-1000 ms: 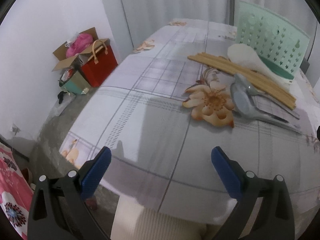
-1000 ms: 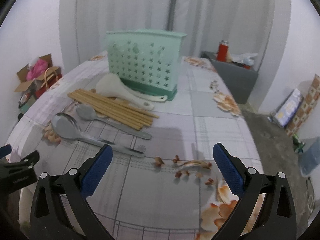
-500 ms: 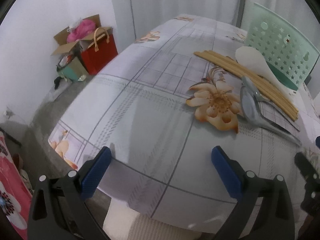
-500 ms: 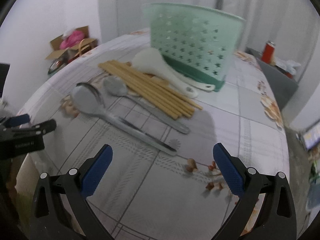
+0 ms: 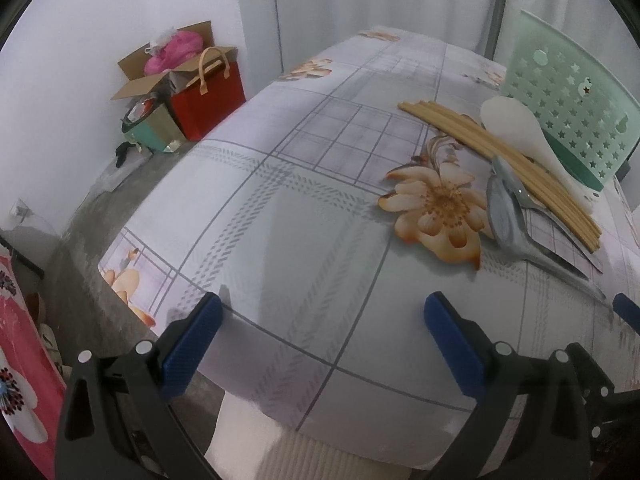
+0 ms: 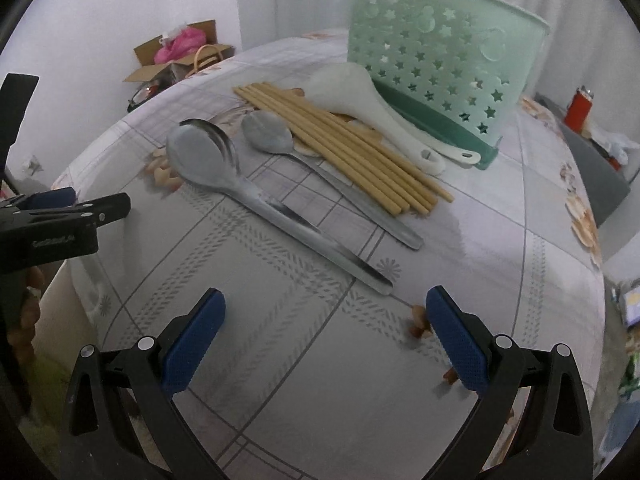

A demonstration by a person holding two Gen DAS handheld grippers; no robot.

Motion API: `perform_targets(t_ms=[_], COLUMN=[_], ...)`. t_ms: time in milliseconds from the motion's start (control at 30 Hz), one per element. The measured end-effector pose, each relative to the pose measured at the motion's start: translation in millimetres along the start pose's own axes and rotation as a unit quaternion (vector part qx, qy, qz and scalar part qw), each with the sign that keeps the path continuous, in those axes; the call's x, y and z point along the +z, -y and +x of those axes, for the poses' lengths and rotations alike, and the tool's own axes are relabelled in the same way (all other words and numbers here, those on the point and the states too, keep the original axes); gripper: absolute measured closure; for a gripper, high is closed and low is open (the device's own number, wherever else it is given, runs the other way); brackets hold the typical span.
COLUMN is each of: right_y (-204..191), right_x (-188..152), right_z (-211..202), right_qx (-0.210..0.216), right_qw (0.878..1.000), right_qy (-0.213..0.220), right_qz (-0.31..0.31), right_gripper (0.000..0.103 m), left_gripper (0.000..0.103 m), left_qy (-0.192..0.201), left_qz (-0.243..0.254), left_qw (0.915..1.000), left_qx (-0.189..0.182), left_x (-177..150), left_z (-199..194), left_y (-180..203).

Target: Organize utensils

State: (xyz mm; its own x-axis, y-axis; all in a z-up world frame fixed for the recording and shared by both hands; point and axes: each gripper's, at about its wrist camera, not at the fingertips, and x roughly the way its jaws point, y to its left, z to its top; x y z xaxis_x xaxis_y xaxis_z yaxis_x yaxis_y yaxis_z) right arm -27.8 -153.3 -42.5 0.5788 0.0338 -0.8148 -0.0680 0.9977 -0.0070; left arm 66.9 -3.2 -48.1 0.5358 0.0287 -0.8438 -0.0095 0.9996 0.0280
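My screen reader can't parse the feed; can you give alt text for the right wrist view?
The open right gripper hovers above a floral tablecloth, facing two steel spoons, a bundle of wooden chopsticks and a white plastic rice paddle, all lying before an upright mint-green perforated utensil holder. The left gripper shows at the left edge.

2 steel spoons (image 6: 256, 184) beside chopsticks (image 6: 340, 148), mint caddy (image 6: 440, 80)

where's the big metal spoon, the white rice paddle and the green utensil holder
big metal spoon (image 6: 204, 152): right wrist view, on its bowl
white rice paddle (image 6: 348, 88): right wrist view, on its broad blade
green utensil holder (image 6: 444, 52): right wrist view, on its star-punched front wall
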Motion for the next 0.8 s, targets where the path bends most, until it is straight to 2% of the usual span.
perform_targets(t_ms=[333, 400, 500, 600, 700, 800], right_y=[1, 0, 2, 4, 8, 12], right_x=[1, 3, 4, 4, 5, 8], right_z=[4, 6, 6, 4, 0, -6], right_qx=[-0.001, -0.002, -0.002, 0.003, 0.014, 0.029], right_qw=[1.000, 1.000, 1.000, 1.000, 1.000, 0.999], right_qy=[0.029, 0.030, 0.025, 0.017, 0.016, 0.026], right_qz=[0.007, 0.009, 0.010, 0.011, 0.021, 0.033], right_gripper=[0.007, 0.007, 0.007, 0.007, 0.007, 0.007], left_gripper=[0.004, 0.005, 0.012, 0.019, 0.028, 0.036], left_qy=[0.023, 0.037, 0.065, 0.079, 0.067, 0.055], left_qz=[0.022, 0.022, 0.007, -0.009, -0.052, -0.064], left_qw=[0.9994, 0.9987, 0.9943, 0.9858, 0.9669, 0.9503], left_qx=[-0.014, -0.028, -0.084, -0.148, -0.241, -0.300], left_x=[-2, -2, -2, 3, 12, 18], left_z=[-2, -5, -13, -16, -10, -7], left_y=[-3, -7, -17, -21, -25, -19])
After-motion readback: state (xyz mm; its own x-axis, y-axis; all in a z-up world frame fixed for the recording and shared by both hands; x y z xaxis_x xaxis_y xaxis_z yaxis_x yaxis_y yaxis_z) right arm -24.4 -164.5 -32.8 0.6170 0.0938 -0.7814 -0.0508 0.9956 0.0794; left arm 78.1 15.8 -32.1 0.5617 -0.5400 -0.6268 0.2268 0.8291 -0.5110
